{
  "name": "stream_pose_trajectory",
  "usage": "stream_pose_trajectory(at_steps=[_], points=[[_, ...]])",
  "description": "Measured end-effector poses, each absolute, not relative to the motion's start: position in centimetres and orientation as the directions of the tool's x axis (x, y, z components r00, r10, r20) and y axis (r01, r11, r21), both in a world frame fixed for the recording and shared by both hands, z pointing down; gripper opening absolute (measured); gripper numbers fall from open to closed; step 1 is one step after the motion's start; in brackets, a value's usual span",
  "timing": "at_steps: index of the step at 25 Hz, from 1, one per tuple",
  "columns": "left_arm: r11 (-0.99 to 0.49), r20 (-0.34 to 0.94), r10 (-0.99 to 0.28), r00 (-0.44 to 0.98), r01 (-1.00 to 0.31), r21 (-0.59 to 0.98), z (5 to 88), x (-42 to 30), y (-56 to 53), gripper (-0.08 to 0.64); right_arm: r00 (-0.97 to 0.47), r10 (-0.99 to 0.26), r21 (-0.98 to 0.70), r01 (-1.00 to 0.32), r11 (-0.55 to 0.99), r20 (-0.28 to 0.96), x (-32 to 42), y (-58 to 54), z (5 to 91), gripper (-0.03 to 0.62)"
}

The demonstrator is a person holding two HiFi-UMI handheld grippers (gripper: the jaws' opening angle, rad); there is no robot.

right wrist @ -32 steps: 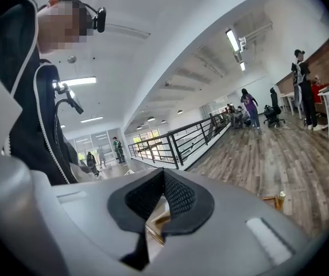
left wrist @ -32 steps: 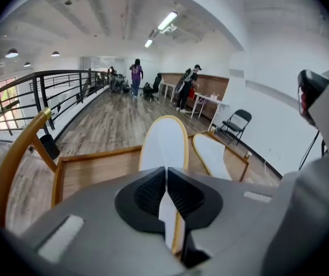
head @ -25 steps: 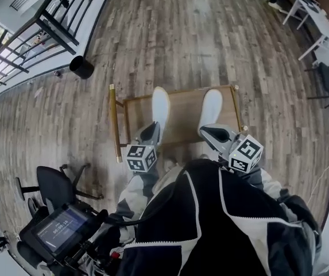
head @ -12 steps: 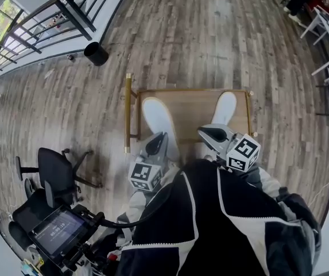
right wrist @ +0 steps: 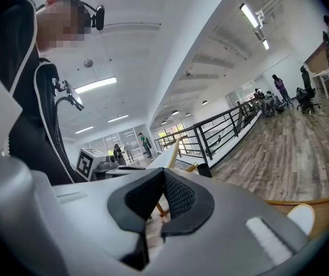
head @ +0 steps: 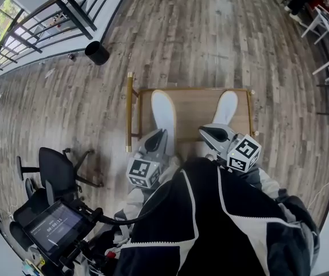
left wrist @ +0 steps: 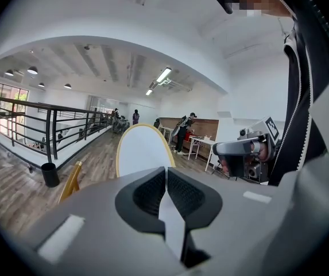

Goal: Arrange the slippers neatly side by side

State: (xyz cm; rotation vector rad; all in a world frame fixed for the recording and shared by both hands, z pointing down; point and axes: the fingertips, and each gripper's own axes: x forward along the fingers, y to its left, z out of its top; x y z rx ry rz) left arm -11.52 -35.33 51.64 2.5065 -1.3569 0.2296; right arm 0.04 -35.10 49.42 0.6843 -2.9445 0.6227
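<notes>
- Since half a second ago, the left slipper [head: 164, 112] has been swung from a leftward slant to point almost straight away from the person. The right slipper [head: 227, 105] has been kept much where it was.
- At far left, a black bin [head: 97, 53] is seen on the wooden floor [head: 210, 33] near a dark railing [head: 66, 13]. An office chair [head: 55, 174] is seen nearer the person.
- The left gripper [head: 158, 135] is clamped tight on the near end of the left slipper. The slipper's white sole, edged in yellow, is shown in the left gripper view.
- That slipper is held over the left part of a low wooden table [head: 196, 105] with gold-coloured rails. Whether the table is touched cannot be told.
- The right gripper [head: 208, 132] is likewise closed tight on the near edge of the right slipper, which is held over the table's right part.
- The two slippers are kept well apart and lengthwise, with bare tabletop seen between them.
</notes>
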Motion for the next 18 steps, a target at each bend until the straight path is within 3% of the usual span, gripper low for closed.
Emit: stream_pose_trajectory(at_steps=[8,18], points=[[-0.474,0.369,-0.787,0.494,-0.867,0.151,56.5,-14.2,-40.9,0.026,-0.864,-0.473,-0.377,-0.501,0.779,0.171,1.9,-37.6,50.6,0.005],[-0.318,0.611,-0.725,0.319,-0.941,0.114,68.6,-19.8,-44.2,0.025,-0.804,-0.552,-0.374,-0.592,0.714,0.220,4.1,-34.7,51.0,0.005]])
